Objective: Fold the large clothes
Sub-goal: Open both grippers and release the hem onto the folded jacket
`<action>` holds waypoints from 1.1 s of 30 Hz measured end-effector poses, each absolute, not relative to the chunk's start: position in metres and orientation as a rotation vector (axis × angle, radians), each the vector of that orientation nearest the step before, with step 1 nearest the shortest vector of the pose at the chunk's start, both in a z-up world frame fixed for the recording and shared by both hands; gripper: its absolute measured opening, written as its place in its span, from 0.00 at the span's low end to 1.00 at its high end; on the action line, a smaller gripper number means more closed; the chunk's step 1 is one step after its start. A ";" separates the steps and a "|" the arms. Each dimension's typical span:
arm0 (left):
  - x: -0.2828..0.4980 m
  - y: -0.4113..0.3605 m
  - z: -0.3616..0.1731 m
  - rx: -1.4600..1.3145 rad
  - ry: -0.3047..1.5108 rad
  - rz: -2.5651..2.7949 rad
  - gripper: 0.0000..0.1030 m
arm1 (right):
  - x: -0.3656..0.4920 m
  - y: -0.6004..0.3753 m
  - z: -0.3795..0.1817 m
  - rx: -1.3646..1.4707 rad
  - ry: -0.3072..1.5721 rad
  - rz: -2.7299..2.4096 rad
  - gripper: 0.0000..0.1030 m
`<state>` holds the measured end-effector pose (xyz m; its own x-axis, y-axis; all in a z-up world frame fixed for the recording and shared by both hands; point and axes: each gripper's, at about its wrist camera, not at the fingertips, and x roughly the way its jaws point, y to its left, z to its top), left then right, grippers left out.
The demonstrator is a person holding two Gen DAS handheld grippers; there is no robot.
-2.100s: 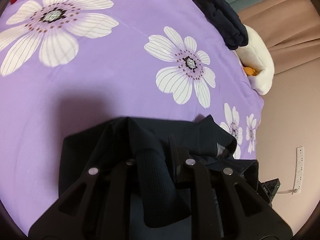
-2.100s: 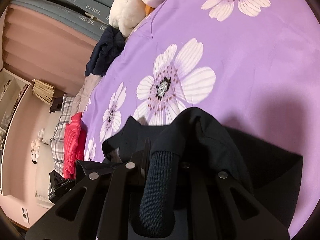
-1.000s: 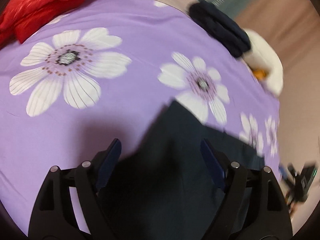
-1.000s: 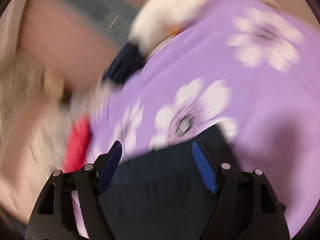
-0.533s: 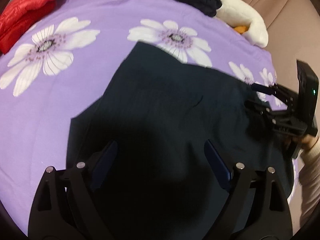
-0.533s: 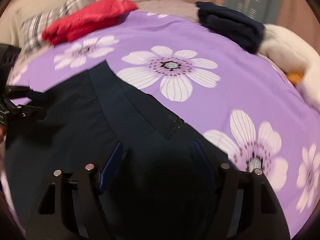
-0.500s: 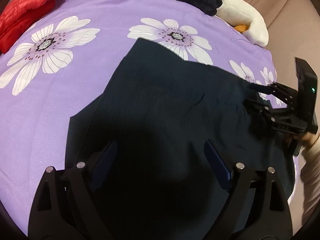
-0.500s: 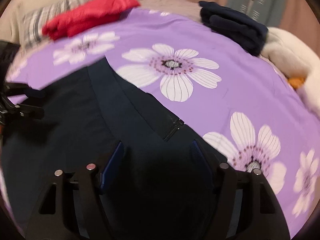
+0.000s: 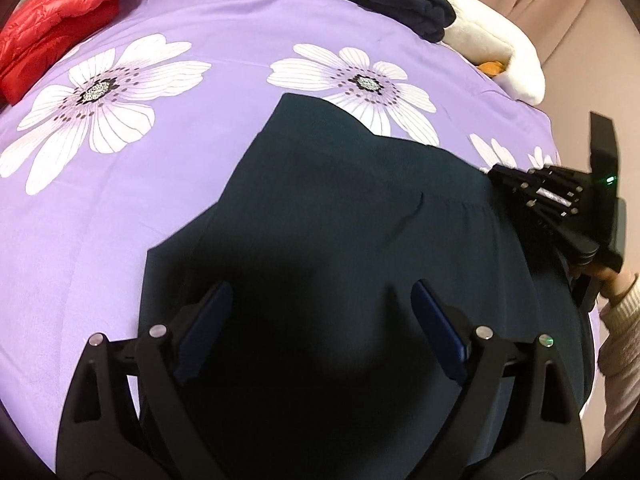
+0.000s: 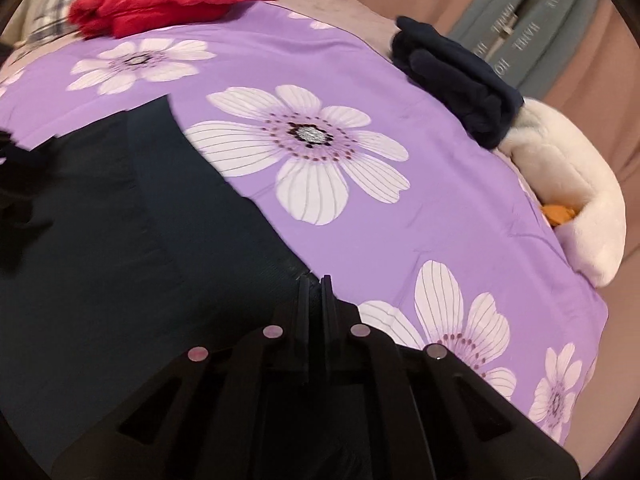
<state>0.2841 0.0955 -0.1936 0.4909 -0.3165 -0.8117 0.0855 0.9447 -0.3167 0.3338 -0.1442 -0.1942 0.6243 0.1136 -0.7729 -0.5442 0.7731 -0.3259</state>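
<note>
On the purple bed (image 9: 120, 208), my right tongs (image 10: 315, 280) pinch the soft, floppy dark garment's (image 9: 340, 208) edge while my left tongs (image 9: 320, 304) are opening, empty, above it.

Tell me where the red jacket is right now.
The red jacket lies at the far left corner of the purple bedspread in the left wrist view, well clear of the dark garment being folded.
</note>
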 end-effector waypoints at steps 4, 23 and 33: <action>0.293 0.082 -0.185 -0.203 1.033 -0.255 0.90 | 0.339 -0.146 -0.205 -0.548 0.838 0.395 0.04; 0.332 -0.027 -0.204 0.008 1.060 -0.356 0.89 | 0.291 -0.197 -0.201 -0.289 0.936 0.479 0.25; 0.361 0.010 -0.193 -0.104 1.037 -0.249 0.88 | 0.320 -0.225 -0.202 -0.137 0.901 0.276 0.26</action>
